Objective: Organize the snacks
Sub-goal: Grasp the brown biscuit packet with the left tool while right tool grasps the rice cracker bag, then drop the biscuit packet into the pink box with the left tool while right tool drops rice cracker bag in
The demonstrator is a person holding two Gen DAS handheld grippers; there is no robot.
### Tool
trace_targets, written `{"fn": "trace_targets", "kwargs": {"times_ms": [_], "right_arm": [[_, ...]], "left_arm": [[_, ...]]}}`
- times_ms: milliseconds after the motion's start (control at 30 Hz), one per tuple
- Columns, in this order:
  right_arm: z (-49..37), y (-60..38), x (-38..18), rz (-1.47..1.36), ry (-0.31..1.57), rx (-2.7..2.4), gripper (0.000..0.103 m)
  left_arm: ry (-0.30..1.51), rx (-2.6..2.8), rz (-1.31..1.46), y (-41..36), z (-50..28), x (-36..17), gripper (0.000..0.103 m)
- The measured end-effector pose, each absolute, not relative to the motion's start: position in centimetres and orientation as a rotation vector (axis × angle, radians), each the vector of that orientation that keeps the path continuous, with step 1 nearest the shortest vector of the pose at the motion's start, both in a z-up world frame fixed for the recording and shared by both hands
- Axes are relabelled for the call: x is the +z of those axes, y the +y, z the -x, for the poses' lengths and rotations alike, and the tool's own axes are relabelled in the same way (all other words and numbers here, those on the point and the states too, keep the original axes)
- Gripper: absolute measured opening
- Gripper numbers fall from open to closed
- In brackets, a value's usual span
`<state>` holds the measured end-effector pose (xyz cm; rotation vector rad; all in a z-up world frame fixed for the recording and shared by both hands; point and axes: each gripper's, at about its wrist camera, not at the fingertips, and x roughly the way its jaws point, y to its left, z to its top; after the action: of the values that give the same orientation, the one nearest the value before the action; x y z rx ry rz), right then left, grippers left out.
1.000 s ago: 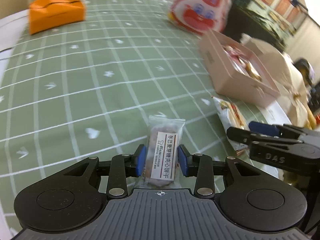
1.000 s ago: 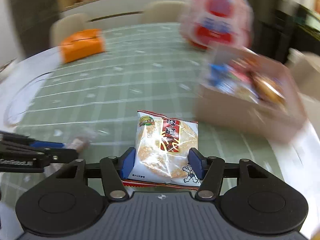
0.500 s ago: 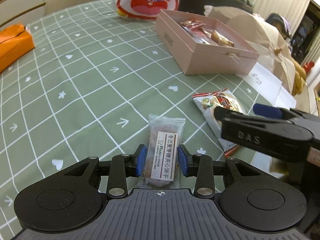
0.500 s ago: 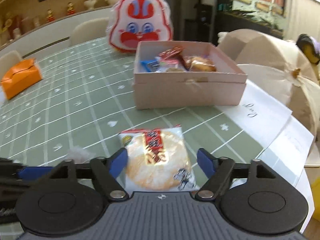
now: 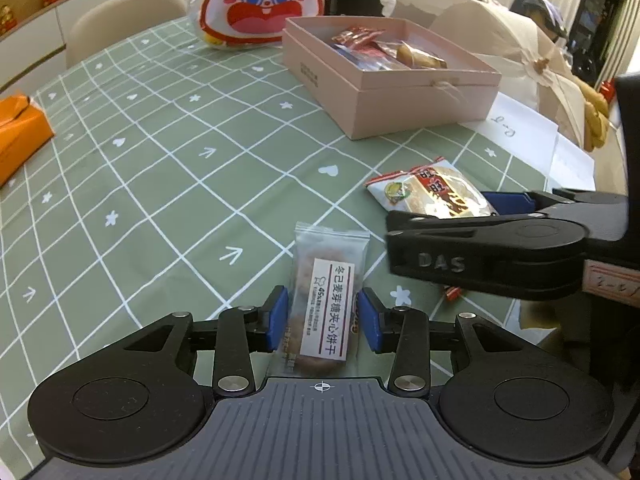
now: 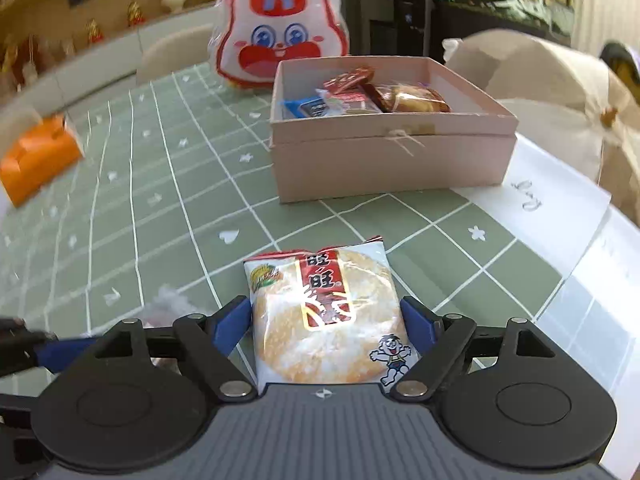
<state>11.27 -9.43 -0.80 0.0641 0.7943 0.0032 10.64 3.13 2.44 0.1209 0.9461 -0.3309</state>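
My left gripper [image 5: 323, 322] is shut on a clear-wrapped biscuit packet [image 5: 326, 300] with a white label, held above the green checked tablecloth. My right gripper [image 6: 326, 326] is shut on a rice cracker packet [image 6: 324, 316], which also shows in the left wrist view [image 5: 430, 194], beside the right gripper's black body [image 5: 492, 252]. A pink open box [image 6: 392, 156] holding several wrapped snacks stands ahead of both grippers; in the left wrist view it [image 5: 400, 92] is ahead to the right.
A red and white rabbit-face bag [image 6: 280, 28] stands behind the box. An orange box [image 5: 20, 132] lies far left. White paper sheets [image 6: 556, 200] lie to the right of the pink box. Beige cushioned chairs [image 5: 124, 16] stand beyond the table edge.
Both grippers have swung to the right and toward the pink box, each still holding its packet. The box now looms larger ahead.
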Motion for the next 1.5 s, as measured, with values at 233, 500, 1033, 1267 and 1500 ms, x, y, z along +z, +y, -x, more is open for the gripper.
{"fn": "trace_targets", "kwargs": {"times_ms": [233,500,1033,1267,1500], "right_arm": [[-11.4,-9.8,-0.4,-0.057,0.799,0.013,0.078],[-9.5,-12.7,1.8,-0.096,0.804,0.067,0.078],[-11.3,-22.1,19.2,0.040,0.461,0.081,0.078],[-14.7,-26.0,20.2,0.090,0.456,0.099,0.078],[-20.7,-28.5,17.2,0.062,0.561,0.155,0.078]], "left_arm": [[0.940,-0.332,-0.152,2.8,-10.4,2.4,0.046],[0.958,-0.341,-0.107,2.8,-10.2,2.9,0.039],[0.436,-0.328,0.180,0.5,-19.2,23.0,0.039],[0.561,-0.236,0.252,-3.1,-26.7,19.2,0.039],[0.738,-0.262,0.224,-5.7,-31.8,10.0,0.041]]}}
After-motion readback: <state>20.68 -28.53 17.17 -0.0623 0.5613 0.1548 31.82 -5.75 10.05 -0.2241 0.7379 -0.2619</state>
